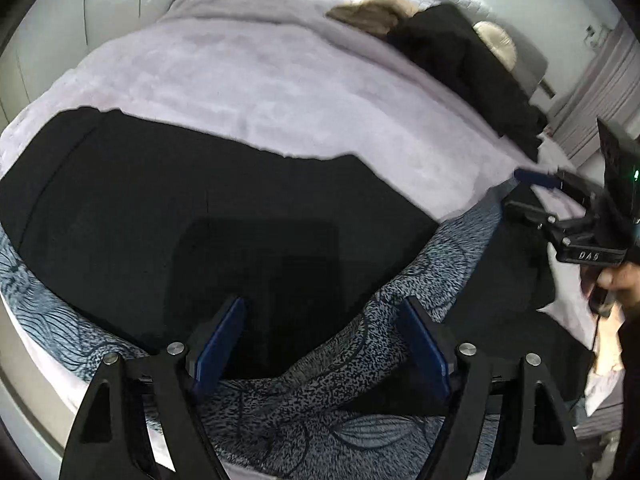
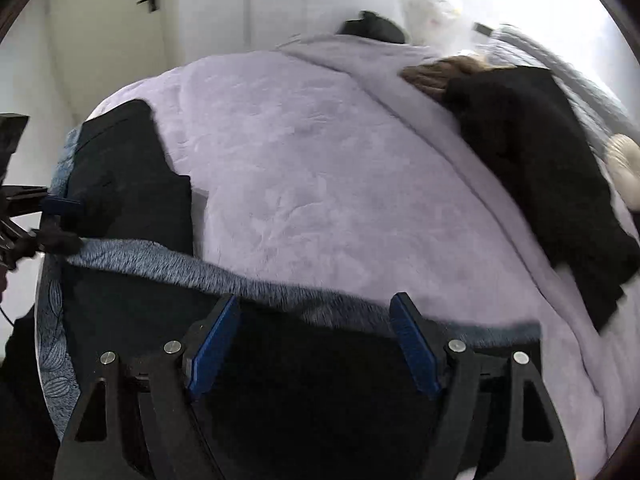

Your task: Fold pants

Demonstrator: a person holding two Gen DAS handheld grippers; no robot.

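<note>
Black pants [image 1: 192, 208] lie spread along the near edge of a bed with a lilac blanket [image 1: 248, 80]. A blue-grey patterned fabric edge [image 1: 360, 344] runs beside and under them. My left gripper [image 1: 324, 320] is open, with its blue pads over the pants and the patterned fabric. My right gripper [image 2: 316, 316] is open above the dark pants [image 2: 132, 184] near the patterned edge [image 2: 180, 268]. The right gripper also shows in the left wrist view [image 1: 524, 190] at the right, with its jaws apart. The left gripper shows at the left edge of the right wrist view [image 2: 60, 220].
A black garment [image 1: 472, 68] and a tan furry item [image 1: 368, 14] lie at the far side of the bed. A second black garment [image 2: 532, 152] shows at the right in the right wrist view. White wardrobe doors [image 2: 120, 40] stand beyond the bed.
</note>
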